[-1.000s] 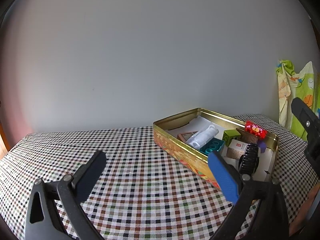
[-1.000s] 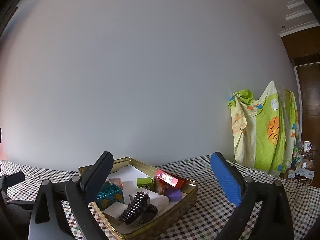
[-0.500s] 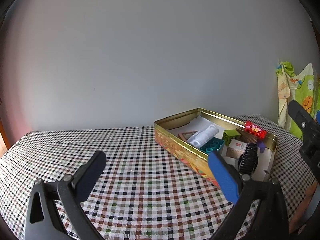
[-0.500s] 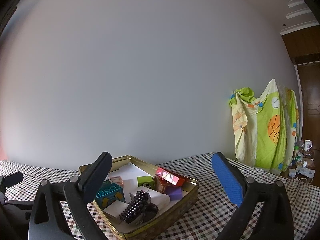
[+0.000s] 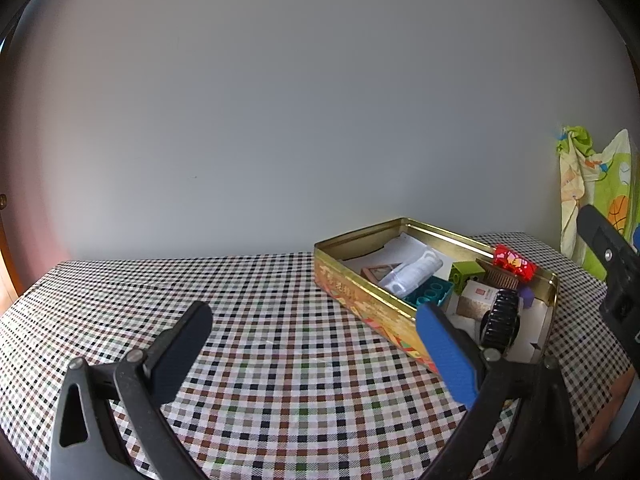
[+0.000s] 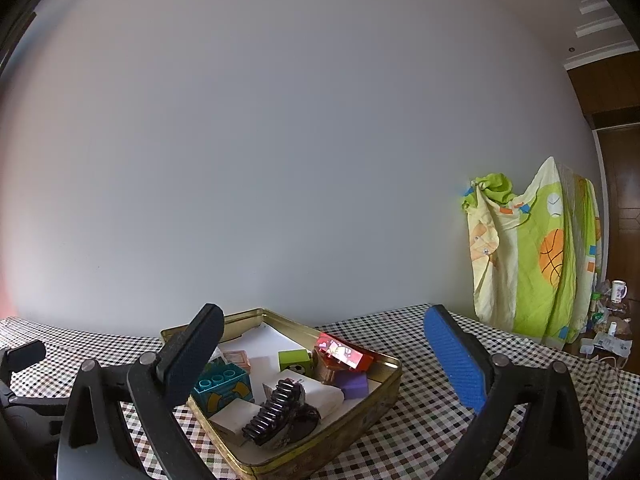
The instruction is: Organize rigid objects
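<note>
Both grippers gape wide, empty: left gripper (image 5: 316, 354) over checked tablecloth (image 5: 256, 320), right gripper (image 6: 324, 354) above the gold tin (image 6: 384, 384). The left gripper's blue pad hides the tin's near corner. Tin sits at table's right side, long axis running toward the wall. Inside: black hair claw (image 6: 276, 410), teal block (image 6: 222, 386), red toy (image 6: 340, 352), white tube (image 5: 412, 274); smaller items indistinct.

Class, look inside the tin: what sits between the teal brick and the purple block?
In the right wrist view, the black hair claw and a white box lie between the teal brick and purple block.
</note>
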The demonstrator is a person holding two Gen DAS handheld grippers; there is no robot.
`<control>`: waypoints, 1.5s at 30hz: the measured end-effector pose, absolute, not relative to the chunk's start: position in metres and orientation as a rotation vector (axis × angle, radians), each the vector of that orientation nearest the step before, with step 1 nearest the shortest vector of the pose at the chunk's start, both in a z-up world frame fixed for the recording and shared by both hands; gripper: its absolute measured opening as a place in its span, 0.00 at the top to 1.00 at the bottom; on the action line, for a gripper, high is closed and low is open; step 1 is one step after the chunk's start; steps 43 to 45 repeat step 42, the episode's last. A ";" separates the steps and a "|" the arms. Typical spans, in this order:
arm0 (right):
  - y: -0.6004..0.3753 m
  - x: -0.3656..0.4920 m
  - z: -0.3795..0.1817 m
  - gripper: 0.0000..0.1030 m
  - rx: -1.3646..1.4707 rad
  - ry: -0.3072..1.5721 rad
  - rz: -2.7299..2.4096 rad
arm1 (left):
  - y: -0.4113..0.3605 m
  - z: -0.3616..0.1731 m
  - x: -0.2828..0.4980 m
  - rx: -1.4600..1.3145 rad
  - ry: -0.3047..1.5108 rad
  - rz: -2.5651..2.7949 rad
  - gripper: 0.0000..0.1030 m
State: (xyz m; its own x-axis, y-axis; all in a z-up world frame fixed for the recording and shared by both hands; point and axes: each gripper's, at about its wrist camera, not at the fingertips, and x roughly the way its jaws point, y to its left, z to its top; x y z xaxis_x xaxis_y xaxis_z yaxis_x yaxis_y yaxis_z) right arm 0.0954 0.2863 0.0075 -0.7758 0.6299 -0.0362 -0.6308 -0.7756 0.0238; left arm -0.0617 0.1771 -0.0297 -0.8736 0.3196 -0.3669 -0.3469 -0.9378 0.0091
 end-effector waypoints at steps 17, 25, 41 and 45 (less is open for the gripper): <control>0.285 0.094 0.008 0.01 -0.035 0.046 2.457 | 0.178 -0.030 -0.065 -0.526 0.110 2.742 0.00; 0.285 0.094 0.007 0.01 -0.035 0.046 2.453 | 0.178 -0.030 -0.065 -0.524 0.117 2.729 0.00; 0.289 0.095 0.007 0.01 -0.039 0.049 2.454 | 0.178 -0.030 -0.065 -0.526 0.124 2.720 0.00; 0.289 0.095 0.007 0.01 -0.039 0.048 2.455 | 0.178 -0.030 -0.065 -0.528 0.124 2.722 0.00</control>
